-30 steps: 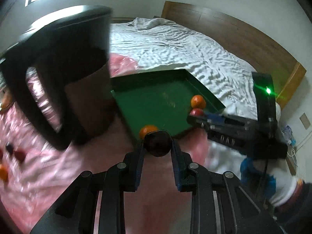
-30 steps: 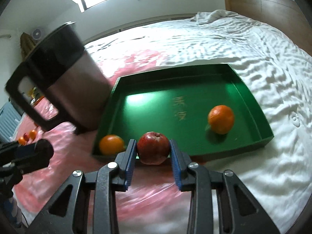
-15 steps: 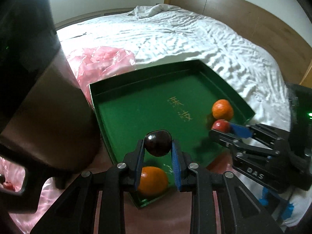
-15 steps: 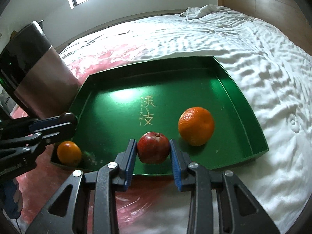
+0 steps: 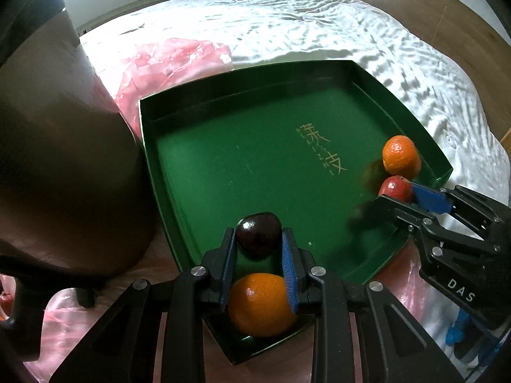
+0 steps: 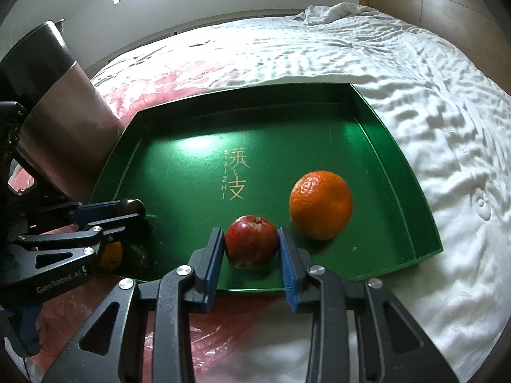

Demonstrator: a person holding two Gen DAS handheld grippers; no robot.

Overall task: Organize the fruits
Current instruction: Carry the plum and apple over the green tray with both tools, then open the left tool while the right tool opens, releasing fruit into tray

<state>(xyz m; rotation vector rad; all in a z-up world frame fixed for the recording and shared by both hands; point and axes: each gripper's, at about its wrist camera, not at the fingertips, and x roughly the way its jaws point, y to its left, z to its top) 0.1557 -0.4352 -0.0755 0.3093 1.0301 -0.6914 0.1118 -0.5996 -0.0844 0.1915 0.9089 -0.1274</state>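
Note:
A green tray (image 5: 255, 102) (image 6: 255, 102) lies on the bed. My left gripper (image 5: 258, 239) is shut on a dark plum (image 5: 258, 234) low over the tray's near left corner, above an orange (image 5: 262, 303). My right gripper (image 6: 250, 245) is shut on a red apple (image 6: 251, 245) (image 5: 396, 188) over the tray's near edge, beside a second orange (image 6: 321, 204) (image 5: 401, 157). In the right wrist view the left gripper (image 6: 127, 210) shows at the left with the plum (image 6: 135, 206) at its tips, the first orange (image 6: 110, 255) below it.
A tall metal kettle with a black handle (image 5: 57, 175) (image 6: 54, 102) stands against the tray's left side. Pink plastic sheeting (image 5: 179, 60) (image 6: 153, 86) lies under the tray and kettle. White bedding (image 6: 415, 79) and a wooden headboard (image 6: 431, 3) lie beyond.
Both grippers have moved forward over the tray with their fruit. The plum has come past the near-corner orange, and the apple now sits lower beside the far orange.

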